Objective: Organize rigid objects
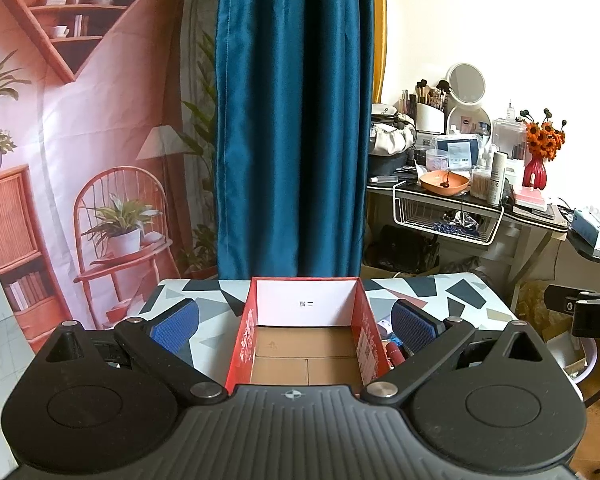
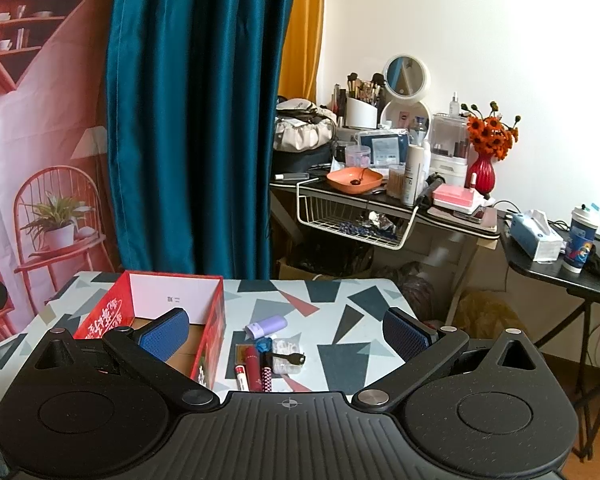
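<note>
An open red cardboard box (image 1: 364, 336) with a brown floor stands on the patterned table (image 1: 452, 292); nothing shows inside it. My left gripper (image 1: 296, 320) is open, its blue pads straddling the box. In the right wrist view the box (image 2: 212, 316) is at the left. Right of it lie a lilac cylinder (image 2: 267, 327), a dark red tube (image 2: 253, 368), a white-and-red pen (image 2: 241, 376), a checkered pen (image 2: 267, 376), a blue piece (image 2: 265, 345) and a clear packet (image 2: 286, 354). My right gripper (image 2: 286, 330) is open above these items.
A blue curtain (image 2: 192, 120) hangs behind the table. A cluttered vanity desk (image 2: 384, 200) with a wire basket (image 2: 356, 224) stands at the back right. A black side table (image 2: 560, 272) holds a tissue box (image 2: 536, 236) and a cup (image 2: 582, 240).
</note>
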A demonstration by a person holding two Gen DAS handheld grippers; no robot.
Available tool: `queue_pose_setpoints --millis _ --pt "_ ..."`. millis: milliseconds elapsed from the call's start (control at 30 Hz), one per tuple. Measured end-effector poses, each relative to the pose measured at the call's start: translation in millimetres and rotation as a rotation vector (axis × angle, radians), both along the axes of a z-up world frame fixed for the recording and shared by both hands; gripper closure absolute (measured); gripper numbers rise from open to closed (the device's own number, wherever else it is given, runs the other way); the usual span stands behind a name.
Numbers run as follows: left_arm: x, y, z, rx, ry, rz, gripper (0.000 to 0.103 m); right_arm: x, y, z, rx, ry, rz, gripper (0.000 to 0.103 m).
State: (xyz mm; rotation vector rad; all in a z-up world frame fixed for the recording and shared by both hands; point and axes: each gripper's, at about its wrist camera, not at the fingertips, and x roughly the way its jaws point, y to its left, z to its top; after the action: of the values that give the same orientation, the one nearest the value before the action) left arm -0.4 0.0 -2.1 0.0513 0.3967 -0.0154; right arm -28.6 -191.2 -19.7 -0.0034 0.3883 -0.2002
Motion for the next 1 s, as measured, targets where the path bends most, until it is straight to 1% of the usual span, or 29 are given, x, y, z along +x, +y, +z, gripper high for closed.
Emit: queue_pose_setpoints --millis 500,733,867,933,1000 --pt "0 2 0 -0.009 0.003 0.003 0.0 1 0 -1 -0.004 0.0 0.001 0.0" --pt "5 2 -4 -0.008 0.013 0.012 0.0 5 6 6 0.001 0.011 0.014 0.0" --pt "17 7 -5 -0.048 0.042 0.001 0.0 11 5 3 0.01 0.025 0.038 0.0" --pt "22 9 -9 -0.044 0.04 -0.001 0.0 16 4 -1 0.015 0.03 0.048 0.0" --pt "28 8 -14 -0.02 0.038 0.004 0.0 22 1 -6 0.021 0.034 0.051 0.0"
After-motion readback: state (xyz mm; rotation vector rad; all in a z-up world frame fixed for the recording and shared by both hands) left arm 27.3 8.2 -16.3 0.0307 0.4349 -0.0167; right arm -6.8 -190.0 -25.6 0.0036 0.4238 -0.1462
